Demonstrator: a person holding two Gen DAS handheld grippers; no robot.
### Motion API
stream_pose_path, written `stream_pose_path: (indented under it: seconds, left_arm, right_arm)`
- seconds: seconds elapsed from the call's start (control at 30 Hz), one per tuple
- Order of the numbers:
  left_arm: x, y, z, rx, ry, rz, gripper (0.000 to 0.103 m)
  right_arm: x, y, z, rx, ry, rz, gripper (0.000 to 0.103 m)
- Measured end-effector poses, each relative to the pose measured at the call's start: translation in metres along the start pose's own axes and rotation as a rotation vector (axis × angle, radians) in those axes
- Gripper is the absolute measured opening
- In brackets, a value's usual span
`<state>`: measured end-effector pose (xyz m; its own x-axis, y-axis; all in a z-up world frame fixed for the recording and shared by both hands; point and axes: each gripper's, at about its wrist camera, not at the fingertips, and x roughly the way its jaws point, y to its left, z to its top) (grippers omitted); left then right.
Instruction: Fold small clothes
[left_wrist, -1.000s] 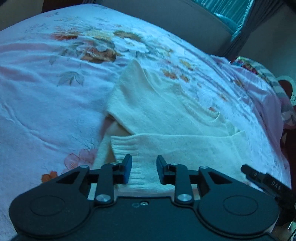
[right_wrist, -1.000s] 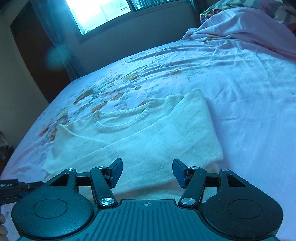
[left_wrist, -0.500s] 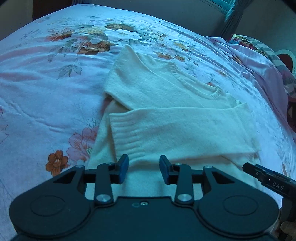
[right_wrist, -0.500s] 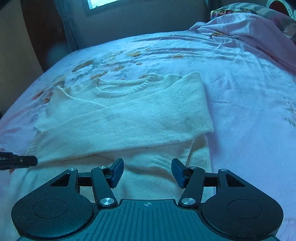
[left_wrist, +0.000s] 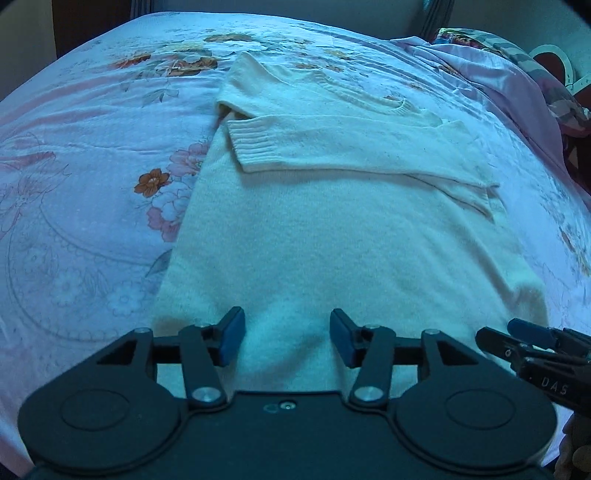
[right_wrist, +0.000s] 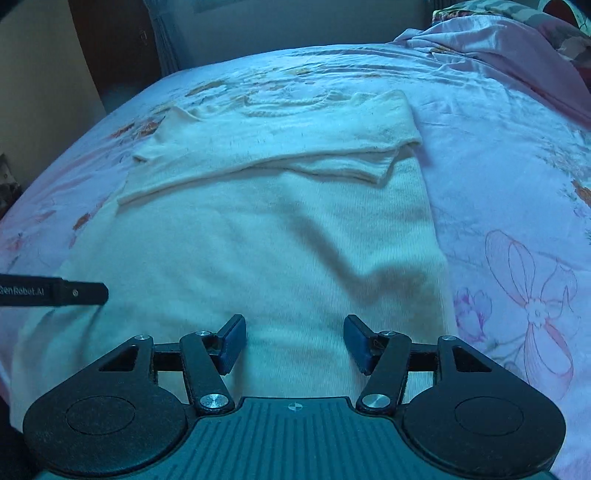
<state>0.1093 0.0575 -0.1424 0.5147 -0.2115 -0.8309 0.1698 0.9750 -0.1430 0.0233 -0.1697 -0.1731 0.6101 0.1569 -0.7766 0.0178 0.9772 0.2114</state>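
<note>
- Left gripper (left_wrist: 287, 338): blue fingers (left_wrist: 232, 334) apart and opening, nothing clamped, poised over the near part of the sweater (left_wrist: 332, 240).
- Right gripper (right_wrist: 294, 343): fingers (right_wrist: 356, 341) apart and opening too, nothing pinched, only knit showing in the gap below.
- Both grippers side by side at the near end; right one's tip at the right edge of the left view, left one's dark finger at the left edge of the right view.
- Cream sweater spread flat on the bed (left_wrist: 74, 184), collar (right_wrist: 288, 105) at the far end, body reaching to the near edge.
- One sleeve (left_wrist: 332, 147) folded across the chest, ribbed cuff (left_wrist: 255, 146) at the left side.
- Floral pink sheet (right_wrist: 517, 184) around the sweater.
- Rumpled bedding (right_wrist: 498, 40) far right.
- Wall and curtain (right_wrist: 162, 40) beyond the bed.
</note>
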Motion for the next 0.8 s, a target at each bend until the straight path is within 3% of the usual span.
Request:
stream_pose_path:
  seconds: [0.2,0.5,0.67,0.8]
  left_arm:
    - [-0.013,-0.005,-0.021,0.025,-0.012,0.008,0.056]
    - [-0.029,-0.005,-0.048,0.045,-0.035,0.001,0.058]
    - [-0.035,-0.009,-0.063,0.065,-0.056,0.018,0.059]
    - [-0.043,-0.009,-0.073,0.085,-0.06,0.023,0.059]
  right_arm:
    - [-0.019,0.004,-0.024,-0.003,-0.017,-0.017,0.069]
    - [-0.044,0.006,-0.056,0.001,-0.039,-0.04,0.07]
    - [-0.048,0.014,-0.071,-0.039,-0.044,-0.066,0.078]
    - [-0.051,0.018,-0.079,-0.071,-0.049,-0.077,0.079]
